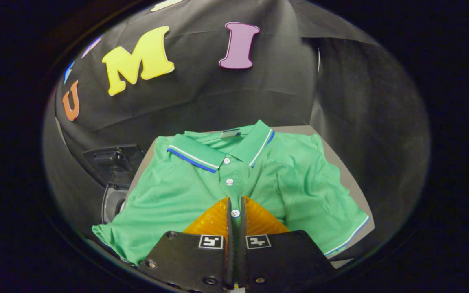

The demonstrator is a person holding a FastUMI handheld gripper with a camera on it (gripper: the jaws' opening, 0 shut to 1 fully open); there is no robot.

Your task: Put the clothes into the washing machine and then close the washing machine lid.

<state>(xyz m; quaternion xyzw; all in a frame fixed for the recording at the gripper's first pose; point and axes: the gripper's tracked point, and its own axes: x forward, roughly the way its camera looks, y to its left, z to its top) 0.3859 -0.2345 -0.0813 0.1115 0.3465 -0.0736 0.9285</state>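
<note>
Table: a pale grey table (342,173) fills the middle of the booth, bare along its far and right edges.
Room: black cloth wall (218,97) behind and to the right, hanging in soft folds.
Washer: a dark washer (114,179) sits just left of the table, its lid (114,158) raised, a round grey opening below it.
Shirt: one green polo shirt (299,179) lies flat on the table, front up, collar toward the wall.
Look: collar and sleeve hem carry white and blue stripes; the placket (231,183) runs down the centre.
Buttons: three white ones show on the placket.
Gripper: the gripper (235,205) is over the shirt's lower front, fingers nearly together with a thin slot between them.
Hold: the lowest button and a strip of placket sit in that slot; I cannot tell whether both fingers press on the cloth.
</note>
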